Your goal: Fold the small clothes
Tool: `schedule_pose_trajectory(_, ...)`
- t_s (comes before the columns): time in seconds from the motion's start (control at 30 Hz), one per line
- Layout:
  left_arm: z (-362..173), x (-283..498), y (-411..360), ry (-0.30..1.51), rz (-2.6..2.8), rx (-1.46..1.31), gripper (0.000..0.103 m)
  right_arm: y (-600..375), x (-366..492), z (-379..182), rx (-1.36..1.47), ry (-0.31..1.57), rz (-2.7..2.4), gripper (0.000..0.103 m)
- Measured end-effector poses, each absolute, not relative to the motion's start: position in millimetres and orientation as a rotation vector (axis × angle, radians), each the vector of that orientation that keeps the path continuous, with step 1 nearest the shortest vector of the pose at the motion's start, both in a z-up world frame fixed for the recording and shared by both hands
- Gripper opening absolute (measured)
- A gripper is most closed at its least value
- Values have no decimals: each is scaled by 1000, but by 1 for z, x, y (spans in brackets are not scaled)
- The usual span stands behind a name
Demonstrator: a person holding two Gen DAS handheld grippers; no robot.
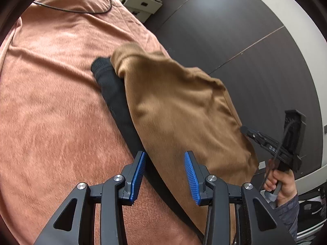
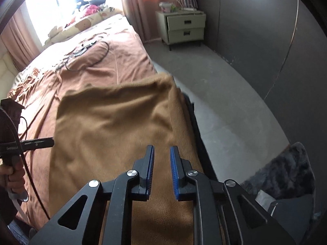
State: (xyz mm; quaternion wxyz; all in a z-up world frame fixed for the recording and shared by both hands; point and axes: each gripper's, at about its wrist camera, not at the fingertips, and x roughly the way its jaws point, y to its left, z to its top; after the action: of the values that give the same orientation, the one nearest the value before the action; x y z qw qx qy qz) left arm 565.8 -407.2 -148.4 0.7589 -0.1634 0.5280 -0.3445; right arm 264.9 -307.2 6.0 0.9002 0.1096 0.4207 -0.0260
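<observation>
Tan garment (image 1: 179,110), knitted, lying along the edge of the bed (image 1: 51,112) and partly covering a black garment (image 1: 120,110), whose cuffed end protrudes at the far side. Left tool (image 1: 165,175): jaws spread wide, blue pads (image 1: 139,175) bare, poised over the near border where tan cloth meets black; nothing gripped. Right tool (image 2: 161,171): jaws parted by a narrow gap, nothing between them, positioned above the tan garment's near portion; in the left wrist view its tip meets the garment's right edge, contact uncertain owing to blur. Bed covered with a rust-coloured blanket (image 2: 122,47); a black cable (image 1: 81,10) lies across its far part. Pale bedside cabinet (image 2: 184,28) beyond, on grey floor (image 2: 235,102).
</observation>
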Motion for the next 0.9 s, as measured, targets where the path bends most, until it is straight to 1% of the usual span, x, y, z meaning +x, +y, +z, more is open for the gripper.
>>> schedule_pose_trajectory(0.2,-157,561,-420,1161,-736,-322,41,-338,286,2,260,905,-200,12)
schedule_pose_trajectory(0.3,-158,558,-420,1164,-725,-333,41,-353,284,4,321,909,-209,12)
schedule_pose_trajectory(0.53,-157,540,-419,1192,-725,-365,41,-356,229,31,326,808,-140,12)
schedule_pose_trajectory(0.63,-156,528,-425,1201,-744,-361,41,-346,205,28,316,787,-92,12)
schedule_pose_trajectory(0.77,-156,508,-438,1214,-768,-350,41,-346,178,15,314,813,-45,12)
schedule_pose_trajectory(0.9,-157,488,-449,1234,-787,-331,41,-360,160,1,308,870,-119,12)
